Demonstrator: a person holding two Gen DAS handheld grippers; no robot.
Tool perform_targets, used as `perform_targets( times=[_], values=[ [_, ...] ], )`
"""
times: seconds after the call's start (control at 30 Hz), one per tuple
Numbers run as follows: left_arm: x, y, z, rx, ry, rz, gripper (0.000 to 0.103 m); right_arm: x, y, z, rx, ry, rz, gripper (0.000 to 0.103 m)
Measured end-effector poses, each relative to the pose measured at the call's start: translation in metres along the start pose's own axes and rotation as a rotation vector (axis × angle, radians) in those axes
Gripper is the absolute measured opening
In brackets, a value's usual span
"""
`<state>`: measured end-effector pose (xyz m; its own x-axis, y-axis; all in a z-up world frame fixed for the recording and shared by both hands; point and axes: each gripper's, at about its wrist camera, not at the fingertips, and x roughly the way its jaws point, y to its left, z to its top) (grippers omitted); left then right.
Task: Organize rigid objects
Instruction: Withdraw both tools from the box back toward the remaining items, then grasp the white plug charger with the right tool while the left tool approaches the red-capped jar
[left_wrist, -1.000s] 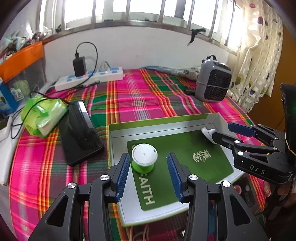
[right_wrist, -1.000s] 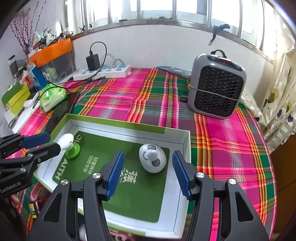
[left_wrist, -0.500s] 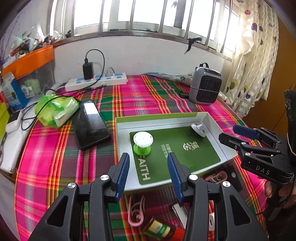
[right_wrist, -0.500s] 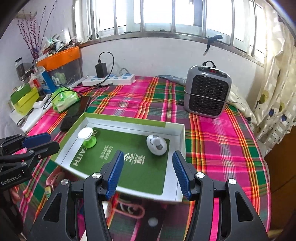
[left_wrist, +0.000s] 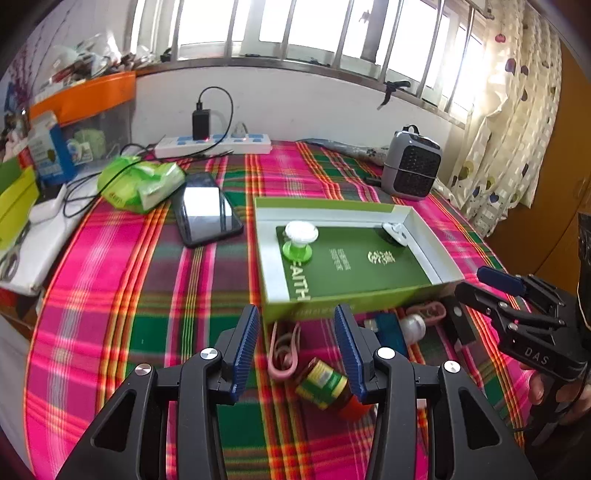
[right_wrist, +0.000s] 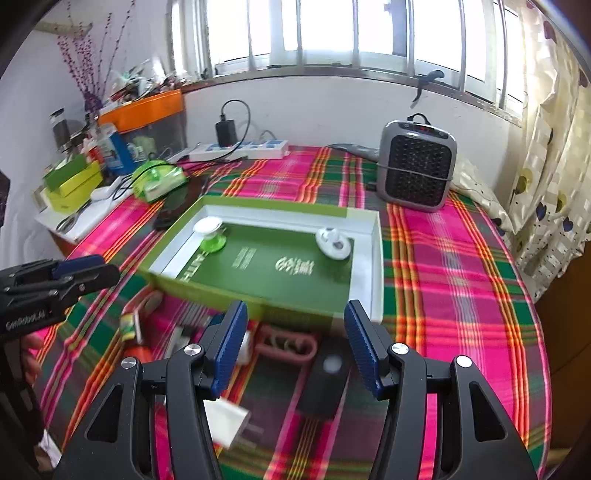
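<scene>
Left gripper (left_wrist: 295, 345): released, empty.
Right gripper (right_wrist: 295, 341): released, empty.
Box (left_wrist: 424, 230): 12 o'clock of both.
Bottle (left_wrist: 325, 384): between left jaws, untouched.

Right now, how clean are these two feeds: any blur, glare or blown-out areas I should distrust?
Left wrist view: window blown out, glare on the phone, bottle near the left gripper smeared. Right wrist view: window also white, charger and black block by the right gripper blurred, box front edge soft. Both bend straight lines near the rim.
</scene>
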<state>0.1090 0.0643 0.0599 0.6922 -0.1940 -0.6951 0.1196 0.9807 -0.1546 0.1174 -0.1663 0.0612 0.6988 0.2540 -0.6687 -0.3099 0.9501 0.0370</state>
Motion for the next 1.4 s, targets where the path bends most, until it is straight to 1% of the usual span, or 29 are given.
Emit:
perform_targets(
  times=[0.1,0.23,0.47,0.57,0.7,0.83,1.03,1.1,1.27,1.33,1.4],
  values=[
    [-0.002,0.005,-0.009,-0.023,0.012,0.002,0.042,-0.005,0.003,-0.01,-0.001,-0.001,0.009,0.056],
    [-0.005,0.008,-0.02,-0.047,0.021,-0.007,0.042,-0.01,0.008,-0.022,-0.006,0.001,0.042,0.056],
    [-0.01,0.009,-0.034,-0.067,0.031,-0.032,0.042,-0.009,0.013,-0.04,-0.034,0.005,0.195,0.056],
    [-0.012,0.009,-0.039,-0.073,0.034,-0.037,0.042,-0.006,0.02,-0.045,-0.075,0.015,0.233,0.056],
    [-0.011,0.01,-0.044,-0.08,0.051,-0.046,0.042,0.002,0.026,-0.048,-0.095,0.049,0.293,0.056],
    [-0.013,0.011,-0.048,-0.082,0.055,-0.046,0.042,0.012,0.035,-0.049,-0.152,0.099,0.297,0.056],
    [-0.014,0.012,-0.049,-0.088,0.057,-0.045,0.042,0.014,0.035,-0.05,-0.191,0.118,0.296,0.056],
    [-0.014,0.012,-0.05,-0.088,0.058,-0.045,0.042,0.016,0.038,-0.05,-0.235,0.127,0.293,0.056],
    [-0.013,0.013,-0.053,-0.089,0.069,-0.043,0.042,0.016,0.051,-0.054,-0.387,0.177,0.251,0.056],
    [-0.011,0.013,-0.053,-0.091,0.074,-0.045,0.042,0.017,0.053,-0.056,-0.413,0.194,0.248,0.056],
    [-0.01,0.013,-0.053,-0.091,0.077,-0.047,0.042,0.023,0.053,-0.056,-0.403,0.212,0.248,0.056]
  ],
)
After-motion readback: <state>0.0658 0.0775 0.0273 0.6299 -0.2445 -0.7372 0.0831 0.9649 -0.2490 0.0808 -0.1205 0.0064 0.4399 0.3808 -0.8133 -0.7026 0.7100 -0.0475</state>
